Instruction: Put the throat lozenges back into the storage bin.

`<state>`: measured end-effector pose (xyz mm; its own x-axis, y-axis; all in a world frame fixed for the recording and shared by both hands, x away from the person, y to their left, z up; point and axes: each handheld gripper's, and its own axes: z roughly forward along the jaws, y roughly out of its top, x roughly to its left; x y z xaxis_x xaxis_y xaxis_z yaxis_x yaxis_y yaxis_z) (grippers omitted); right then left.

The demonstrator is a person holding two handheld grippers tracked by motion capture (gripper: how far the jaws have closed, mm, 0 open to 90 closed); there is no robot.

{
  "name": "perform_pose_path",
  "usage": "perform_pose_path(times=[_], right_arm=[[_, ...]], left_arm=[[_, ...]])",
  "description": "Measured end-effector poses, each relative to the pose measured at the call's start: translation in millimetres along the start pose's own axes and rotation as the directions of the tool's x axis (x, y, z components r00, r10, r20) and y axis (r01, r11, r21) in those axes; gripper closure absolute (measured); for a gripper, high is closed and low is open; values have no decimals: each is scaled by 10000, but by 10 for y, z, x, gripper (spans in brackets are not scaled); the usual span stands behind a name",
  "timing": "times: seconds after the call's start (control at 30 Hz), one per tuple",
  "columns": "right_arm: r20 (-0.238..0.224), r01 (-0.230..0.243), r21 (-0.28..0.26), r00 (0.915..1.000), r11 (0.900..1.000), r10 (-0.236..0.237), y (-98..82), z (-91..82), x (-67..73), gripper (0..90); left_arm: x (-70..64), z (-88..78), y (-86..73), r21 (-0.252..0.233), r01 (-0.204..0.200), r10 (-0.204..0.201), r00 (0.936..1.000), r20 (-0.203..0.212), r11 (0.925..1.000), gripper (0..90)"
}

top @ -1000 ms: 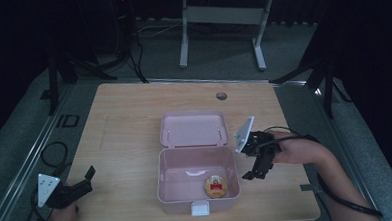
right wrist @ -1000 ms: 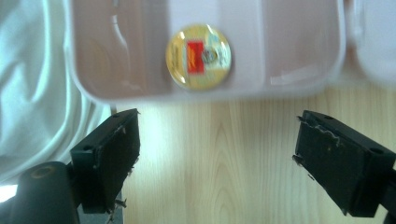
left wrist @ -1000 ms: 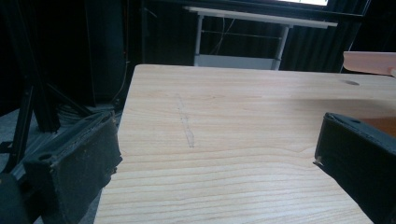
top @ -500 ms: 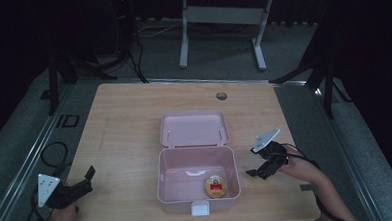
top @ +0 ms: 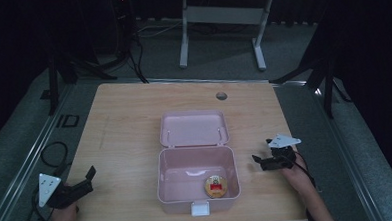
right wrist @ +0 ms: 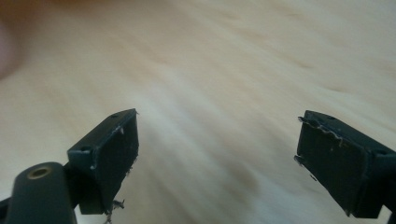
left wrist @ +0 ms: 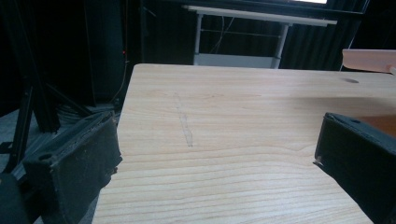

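On the light wooden table [top: 134,123], both empty grippers, left [top: 82,183] and right [top: 260,160], are held spread beside the open pink plastic box [top: 197,183].

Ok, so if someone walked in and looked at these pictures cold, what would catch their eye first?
Probably the open pale pink plastic box in the middle of the light wooden table, its lid laid back flat away from the person. Next, the small round gold and red tin alone in the box's near right corner. Then the two black grippers, left gripper at the near left edge and right gripper just right of the box, both open and empty.
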<state>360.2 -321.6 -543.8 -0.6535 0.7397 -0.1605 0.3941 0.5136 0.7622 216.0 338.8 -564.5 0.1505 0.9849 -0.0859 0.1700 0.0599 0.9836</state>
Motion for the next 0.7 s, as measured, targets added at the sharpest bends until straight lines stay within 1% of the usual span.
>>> perform_pose_path(times=[0.03,0.1,0.13,0.2,0.23,0.27,0.3,0.37,0.43,0.47,0.53,0.57,0.6,0.67,0.7], right_arm=[[666,-379,-204,9970,9991,392,-51,-21,-44,124],[857,-730,-189,9935,9972,743,-92,-34,-87,124],[1028,-808,-190,9913,9965,823,-115,-39,-102,124],[1466,-1028,-292,9835,9943,1060,-164,-56,-128,124],[1466,-1028,-292,9835,9943,1060,-164,-56,-128,124],[1883,-1370,-496,9715,9893,1440,-206,-88,-162,124],[2104,-1552,-630,9636,9859,1652,-223,-109,-181,124],[2420,-1960,-840,9471,9770,2108,-257,-149,-226,124],[2917,-2246,-988,9249,9694,2440,-297,-188,-259,124],[2971,-2446,-1050,9173,9639,2651,-318,-202,-278,124],[3425,-2667,-1188,8931,9564,2916,-360,-228,-298,124],[3425,-2667,-1188,8931,9564,2916,-360,-228,-298,124],[3348,-3000,-1432,8821,9431,3314,-392,-256,-324,124],[3326,-3044,-1555,8797,9398,3399,-398,-269,-331,124],[3368,-2999,-1614,8788,9402,3381,-400,-272,-328,125]], left_arm=[[4,-1,-1,-17,50,-50,10000,10,10000,3],[3,0,0,-4,29,-29,10000,10,10000,3],[2,0,0,6,17,-17,10000,9,10000,3],[1,1,0,12,16,-16,10000,12,10000,3],[1,1,0,12,16,-16,10000,12,10000,3],[1,2,1,25,11,-11,10000,17,10000,3],[1,2,1,28,7,-7,10000,19,10000,3],[0,3,1,34,-6,6,10000,21,10000,4],[1,3,2,47,-20,20,10000,19,10000,3],[1,2,2,59,-33,33,10000,20,10000,3],[-1,4,2,67,-41,41,10000,17,10000,3],[-1,4,2,67,-41,41,10000,17,10000,3],[-2,6,3,89,-70,70,10000,14,9999,3],[-3,7,3,90,-77,77,10000,9,9999,3],[-3,6,3,88,-76,76,10000,13,9999,3]])
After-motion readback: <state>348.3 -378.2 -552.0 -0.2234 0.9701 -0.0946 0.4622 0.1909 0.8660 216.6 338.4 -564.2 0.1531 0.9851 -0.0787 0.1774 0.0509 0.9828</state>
